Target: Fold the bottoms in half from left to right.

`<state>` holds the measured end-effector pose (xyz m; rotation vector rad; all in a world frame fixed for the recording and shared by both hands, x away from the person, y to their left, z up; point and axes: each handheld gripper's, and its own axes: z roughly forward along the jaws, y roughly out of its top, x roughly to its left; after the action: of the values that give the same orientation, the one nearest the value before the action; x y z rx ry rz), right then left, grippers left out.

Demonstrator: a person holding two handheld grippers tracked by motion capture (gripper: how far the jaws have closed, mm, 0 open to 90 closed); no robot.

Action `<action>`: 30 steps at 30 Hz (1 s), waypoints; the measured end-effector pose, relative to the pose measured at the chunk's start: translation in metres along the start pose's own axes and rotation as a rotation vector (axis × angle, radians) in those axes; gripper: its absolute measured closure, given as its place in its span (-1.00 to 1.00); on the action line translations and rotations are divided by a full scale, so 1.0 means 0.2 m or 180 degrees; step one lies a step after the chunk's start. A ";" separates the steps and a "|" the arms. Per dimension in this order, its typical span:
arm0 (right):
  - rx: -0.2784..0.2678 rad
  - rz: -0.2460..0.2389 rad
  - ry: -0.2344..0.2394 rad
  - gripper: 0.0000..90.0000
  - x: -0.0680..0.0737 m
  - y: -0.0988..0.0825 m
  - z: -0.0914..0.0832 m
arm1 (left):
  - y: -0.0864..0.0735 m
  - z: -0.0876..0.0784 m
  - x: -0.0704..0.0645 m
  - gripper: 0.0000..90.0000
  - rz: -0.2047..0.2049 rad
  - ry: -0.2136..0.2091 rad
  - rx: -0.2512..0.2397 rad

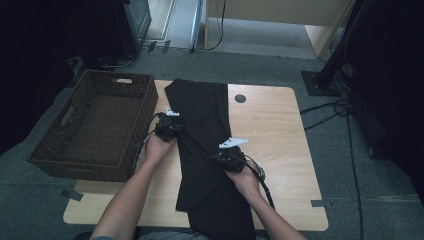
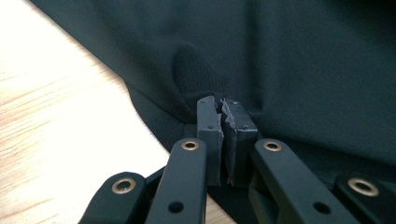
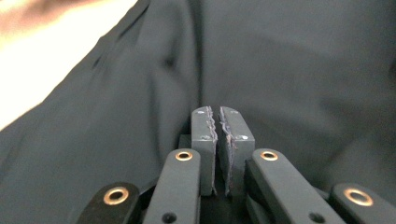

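Trousers (image 1: 202,145) lengthwise down table; left tool (image 2: 223,103) pinching fabric, right tool (image 3: 218,112) closed.

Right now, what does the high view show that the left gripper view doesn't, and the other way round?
The high view takes in the brown wicker basket at the table's left, both of the person's hands, the right gripper, and the whole black garment running down the table.

The left gripper view gives the close detail: the left gripper has its jaws shut at the garment's edge, where the cloth puckers just ahead of them, though whether cloth is pinched between them is unclear.

Both share the black garment, the wooden tabletop and the left gripper.
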<state>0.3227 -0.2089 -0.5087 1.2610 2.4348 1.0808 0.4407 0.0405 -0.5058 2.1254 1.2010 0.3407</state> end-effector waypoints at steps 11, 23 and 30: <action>0.0073 -0.0075 0.0208 0.86 0.08 -0.28 -0.24 | 0.00 0.00 0.00 0.92 0.0025 -0.0004 0.0003; -0.0118 0.0065 0.0167 0.48 0.07 -0.39 -0.47 | 0.00 0.00 0.01 0.92 0.0066 -0.0032 -0.0002; -0.0284 0.0062 0.0107 0.59 0.05 -0.28 -0.39 | 0.00 0.00 0.01 0.91 0.0026 -0.0026 -0.0018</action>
<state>0.2442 -0.2620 -0.4884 1.2510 2.3743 1.2109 0.4417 0.0413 -0.5064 2.1254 1.1857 0.3386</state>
